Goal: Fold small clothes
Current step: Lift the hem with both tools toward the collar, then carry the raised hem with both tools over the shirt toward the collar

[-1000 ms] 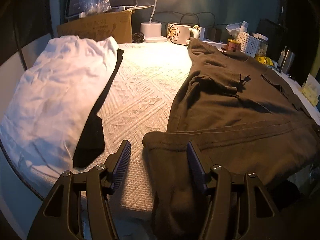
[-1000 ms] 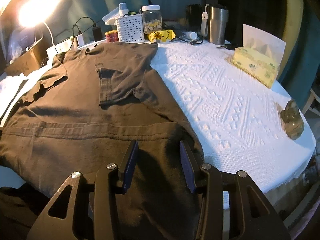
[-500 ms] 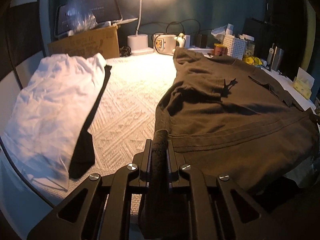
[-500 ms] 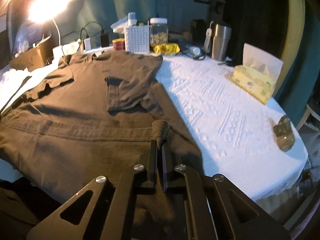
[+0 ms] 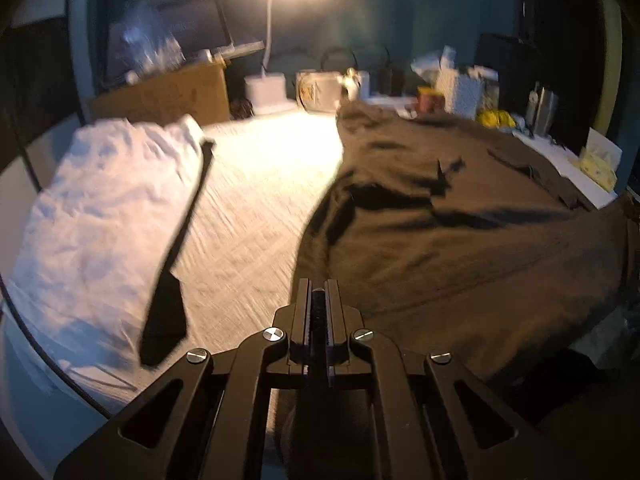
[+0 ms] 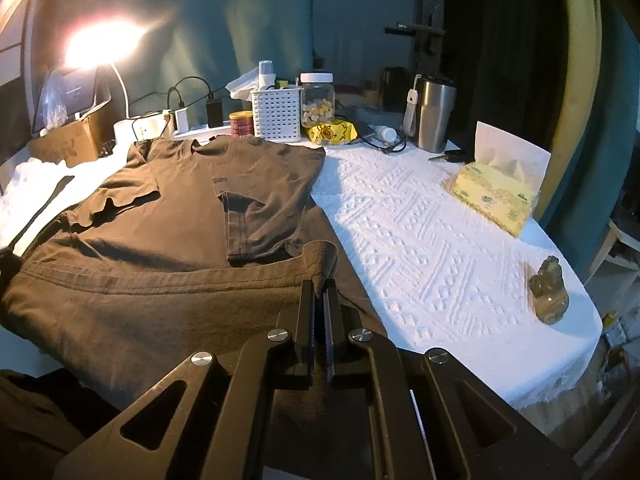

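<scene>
Your left gripper (image 5: 319, 292) is clamped tight on the near left hem corner of the brown T-shirt (image 5: 460, 232), a thin ridge of cloth pinched between the fingers. Your right gripper (image 6: 319, 286) is likewise clenched on the near right hem corner, with a small flap of fabric standing up just beyond the fingertips. The shirt lies spread on the white textured tablecloth (image 6: 420, 232), collar at the far end, both sleeves folded inward over the body, and its near hem is raised off the cloth at both gripped corners. To the far left lies a white garment (image 5: 104, 216) with a black strip (image 5: 176, 256) along its right edge. A tissue box (image 6: 496, 196) sits at the right.
</scene>
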`<move>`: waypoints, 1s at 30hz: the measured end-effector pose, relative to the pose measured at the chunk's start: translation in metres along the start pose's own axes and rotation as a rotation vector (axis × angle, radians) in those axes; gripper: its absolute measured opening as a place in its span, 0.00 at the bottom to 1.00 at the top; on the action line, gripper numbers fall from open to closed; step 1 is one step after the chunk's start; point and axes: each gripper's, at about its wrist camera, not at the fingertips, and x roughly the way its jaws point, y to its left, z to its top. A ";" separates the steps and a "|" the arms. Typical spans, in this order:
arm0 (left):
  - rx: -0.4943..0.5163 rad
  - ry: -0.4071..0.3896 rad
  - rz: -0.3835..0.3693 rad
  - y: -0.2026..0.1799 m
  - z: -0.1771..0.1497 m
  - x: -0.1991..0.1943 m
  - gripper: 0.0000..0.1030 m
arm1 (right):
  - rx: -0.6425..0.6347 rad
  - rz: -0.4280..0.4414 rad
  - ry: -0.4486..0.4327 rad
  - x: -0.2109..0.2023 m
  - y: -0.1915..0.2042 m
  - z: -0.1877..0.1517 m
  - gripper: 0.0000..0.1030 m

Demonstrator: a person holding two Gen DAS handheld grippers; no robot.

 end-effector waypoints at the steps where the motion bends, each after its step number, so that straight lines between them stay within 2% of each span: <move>1: -0.006 0.012 -0.005 0.000 -0.002 0.001 0.05 | 0.002 -0.001 0.001 0.000 0.000 -0.001 0.05; 3: -0.023 0.026 -0.038 0.003 -0.005 0.004 0.06 | 0.002 -0.001 0.002 0.000 -0.001 -0.002 0.05; 6: -0.014 0.033 -0.033 0.001 -0.009 0.008 0.07 | 0.002 -0.002 0.001 -0.001 -0.002 -0.004 0.05; 8: -0.001 0.037 -0.028 0.000 -0.010 0.010 0.11 | 0.005 -0.002 -0.004 -0.001 -0.002 -0.005 0.04; 9: -0.001 0.036 -0.022 0.000 -0.011 0.010 0.15 | 0.005 -0.002 -0.005 -0.001 -0.003 -0.005 0.04; 10: -0.006 0.035 -0.015 0.000 -0.011 0.010 0.25 | 0.006 -0.002 -0.005 0.000 -0.003 -0.005 0.04; 11: -0.018 0.037 -0.011 0.002 -0.012 0.011 0.38 | 0.007 -0.003 -0.003 0.000 -0.003 -0.005 0.04; 12: -0.029 0.051 -0.017 0.003 -0.012 0.013 0.43 | 0.010 -0.003 0.000 0.000 -0.003 -0.006 0.04; 15: -0.027 0.062 -0.046 0.001 -0.014 0.013 0.43 | 0.021 -0.001 0.008 0.003 -0.004 -0.008 0.04; 17: 0.016 0.063 -0.049 -0.006 -0.015 0.011 0.43 | 0.028 0.000 0.011 0.004 -0.005 -0.008 0.05; 20: 0.055 0.042 -0.010 -0.012 -0.015 0.008 0.40 | 0.049 0.006 0.012 0.005 -0.008 -0.007 0.05; 21: 0.069 0.031 0.010 -0.014 -0.015 0.006 0.34 | 0.053 0.005 0.010 0.004 -0.009 -0.008 0.05; 23: 0.096 0.009 0.048 -0.016 -0.015 0.004 0.30 | 0.056 0.007 0.009 0.005 -0.009 -0.008 0.05; 24: 0.106 -0.003 0.058 -0.016 -0.014 0.003 0.25 | 0.054 0.006 0.009 0.004 -0.009 -0.008 0.05; 25: 0.113 -0.011 0.064 -0.016 -0.014 0.002 0.13 | 0.053 0.006 0.008 0.004 -0.009 -0.008 0.04; 26: 0.120 -0.015 0.064 -0.016 -0.013 0.001 0.08 | 0.053 0.005 0.004 0.002 -0.009 -0.008 0.04; 30: 0.094 -0.067 0.058 -0.016 -0.008 -0.010 0.05 | 0.050 0.010 -0.020 -0.006 -0.007 -0.002 0.05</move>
